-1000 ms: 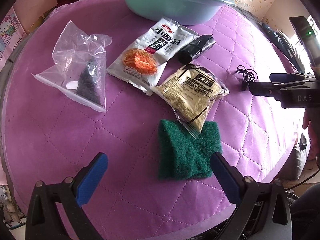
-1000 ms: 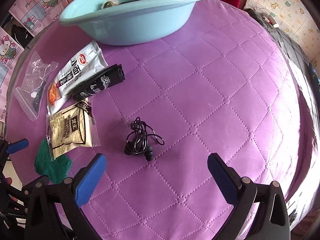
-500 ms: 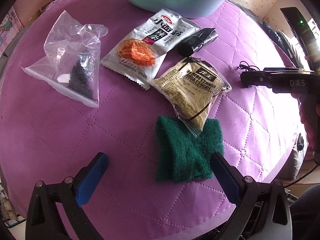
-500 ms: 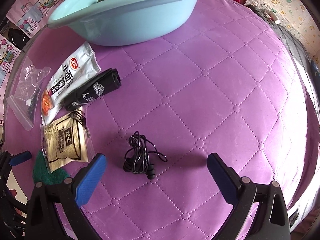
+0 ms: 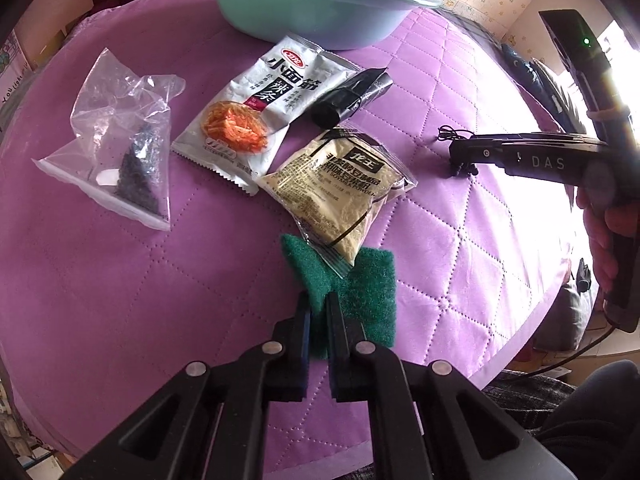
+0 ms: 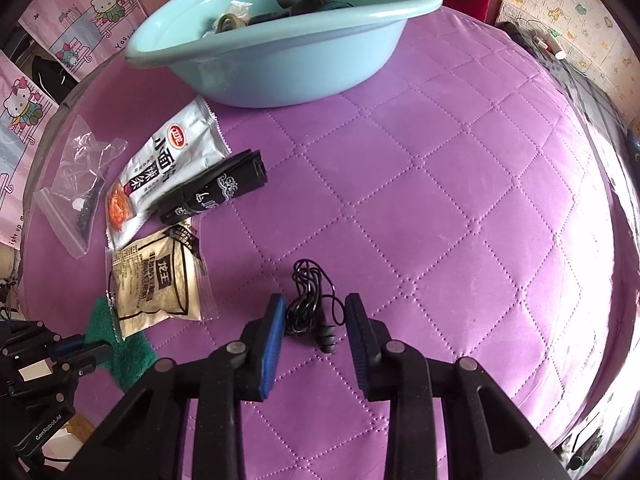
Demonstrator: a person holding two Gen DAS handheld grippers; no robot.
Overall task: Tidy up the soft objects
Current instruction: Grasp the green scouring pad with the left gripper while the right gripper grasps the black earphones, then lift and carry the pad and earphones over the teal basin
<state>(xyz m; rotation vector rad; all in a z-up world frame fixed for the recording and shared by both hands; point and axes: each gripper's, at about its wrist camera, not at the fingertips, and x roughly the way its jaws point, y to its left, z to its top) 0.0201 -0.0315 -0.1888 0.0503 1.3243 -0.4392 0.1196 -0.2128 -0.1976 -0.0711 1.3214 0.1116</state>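
Observation:
My left gripper point(image 5: 318, 304) is shut on the near edge of a green scouring pad point(image 5: 360, 292), which lies on the purple quilted table under one corner of a tan soy powder packet point(image 5: 336, 184). My right gripper point(image 6: 316, 308) is partly closed around a tangle of black earphones point(image 6: 310, 300) on the table, with gaps on both sides. The pad also shows in the right wrist view point(image 6: 132, 356). A light blue basin point(image 6: 288, 40) stands at the far side with several items in it.
A silver snack packet point(image 5: 260, 108), a black pouch point(image 5: 348, 98) and a clear zip bag with dark contents point(image 5: 120, 148) lie left of centre. The table's near edge point(image 5: 500, 340) is close to the pad. Hello Kitty boxes point(image 6: 44, 64) stand at the left.
Both grippers were wide open. The left one has closed onto the green pad's near edge. The right one has moved down to the earphones and narrowed around them.

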